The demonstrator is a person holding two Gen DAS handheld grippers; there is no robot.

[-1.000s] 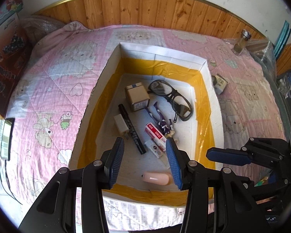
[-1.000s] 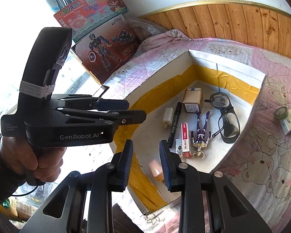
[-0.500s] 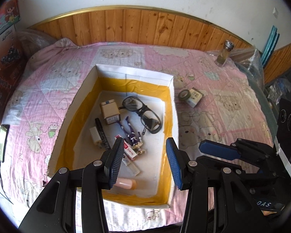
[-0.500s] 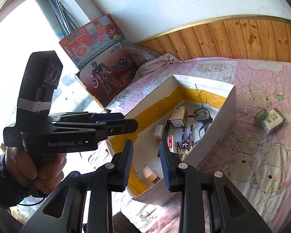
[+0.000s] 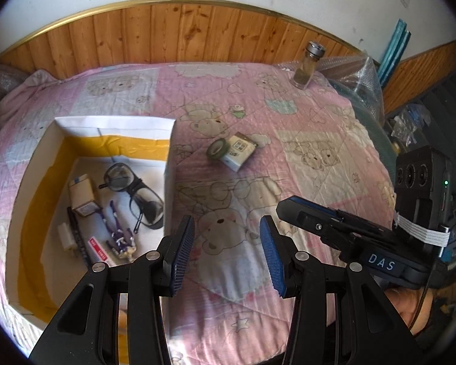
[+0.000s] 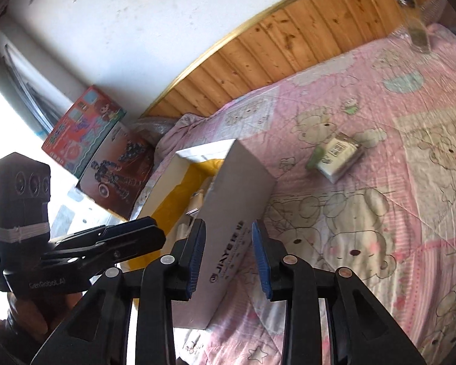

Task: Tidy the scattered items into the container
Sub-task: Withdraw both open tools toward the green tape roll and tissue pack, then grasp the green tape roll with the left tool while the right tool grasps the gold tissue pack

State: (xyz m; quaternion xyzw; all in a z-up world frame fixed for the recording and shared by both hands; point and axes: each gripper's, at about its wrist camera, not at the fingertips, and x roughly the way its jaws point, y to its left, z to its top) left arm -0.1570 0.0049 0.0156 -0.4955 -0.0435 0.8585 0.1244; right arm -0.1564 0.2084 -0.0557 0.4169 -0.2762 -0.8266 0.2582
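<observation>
Glasses, black-framed, lie in our white cardboard box with yellow-taped walls; beside it on the pink quilted bed wait a green tape roll and small white carton. Left gripper gapes wide, empty. Right-wrist view: right gripper parted, holding nothing, box wall behind.

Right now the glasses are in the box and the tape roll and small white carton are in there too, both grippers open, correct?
Not quite. The tape roll and small white carton lie outside on the quilt, as the left wrist view shows. The glasses are in the box, and the left gripper and right gripper are open.
</observation>
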